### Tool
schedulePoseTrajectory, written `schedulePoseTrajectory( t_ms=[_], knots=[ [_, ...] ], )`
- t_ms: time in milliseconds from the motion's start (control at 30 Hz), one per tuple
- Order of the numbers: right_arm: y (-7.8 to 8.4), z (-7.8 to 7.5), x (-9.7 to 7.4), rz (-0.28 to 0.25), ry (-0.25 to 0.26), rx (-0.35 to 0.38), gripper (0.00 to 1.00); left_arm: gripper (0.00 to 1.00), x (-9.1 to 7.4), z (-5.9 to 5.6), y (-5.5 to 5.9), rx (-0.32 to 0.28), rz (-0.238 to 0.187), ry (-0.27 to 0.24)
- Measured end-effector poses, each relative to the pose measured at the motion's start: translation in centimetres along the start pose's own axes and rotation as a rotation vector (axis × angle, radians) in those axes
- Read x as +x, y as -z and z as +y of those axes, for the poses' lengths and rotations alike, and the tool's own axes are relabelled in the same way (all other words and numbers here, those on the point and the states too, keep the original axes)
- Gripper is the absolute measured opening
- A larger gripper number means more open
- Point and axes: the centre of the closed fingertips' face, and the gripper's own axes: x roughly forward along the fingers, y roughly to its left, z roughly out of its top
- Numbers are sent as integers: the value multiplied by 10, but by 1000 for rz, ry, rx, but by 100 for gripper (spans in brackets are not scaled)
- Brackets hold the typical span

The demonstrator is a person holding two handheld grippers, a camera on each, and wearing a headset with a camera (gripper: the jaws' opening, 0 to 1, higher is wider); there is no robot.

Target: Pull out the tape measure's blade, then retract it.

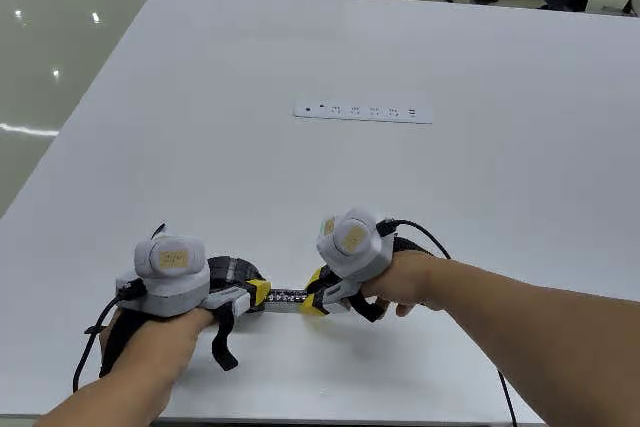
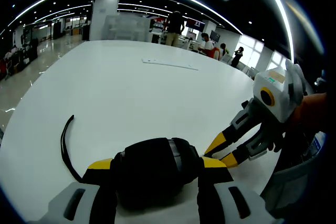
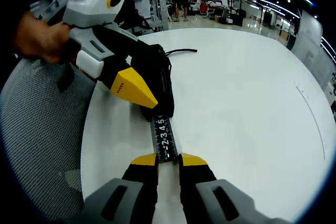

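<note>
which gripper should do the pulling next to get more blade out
Right. The right gripper is shut on the blade near its tip, with a short length out. The left gripper clamps the case, anchoring it.

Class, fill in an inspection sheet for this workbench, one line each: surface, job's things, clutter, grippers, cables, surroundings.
Surface: white table, smooth and flat.
Job's things: black tape measure case near the front edge, with its numbered black blade pulled out a short way.
Clutter: flat white power strip mid-table.
Grippers: left gripper shut on the case; right gripper shut on the blade's tip.
Cables: left black cable trails from the left gripper; right black cable loops from the right gripper.
Surroundings: glossy floor; grey mesh chair; people standing far off.
</note>
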Motion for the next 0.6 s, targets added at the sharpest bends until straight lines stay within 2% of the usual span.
schedulePoseTrajectory(
  t_ms=[600],
  knots=[
    [-14, 4, 10, -15, 1, -9, 14, 58, 0, -1, 0, -2, 1, -3]
  ],
)
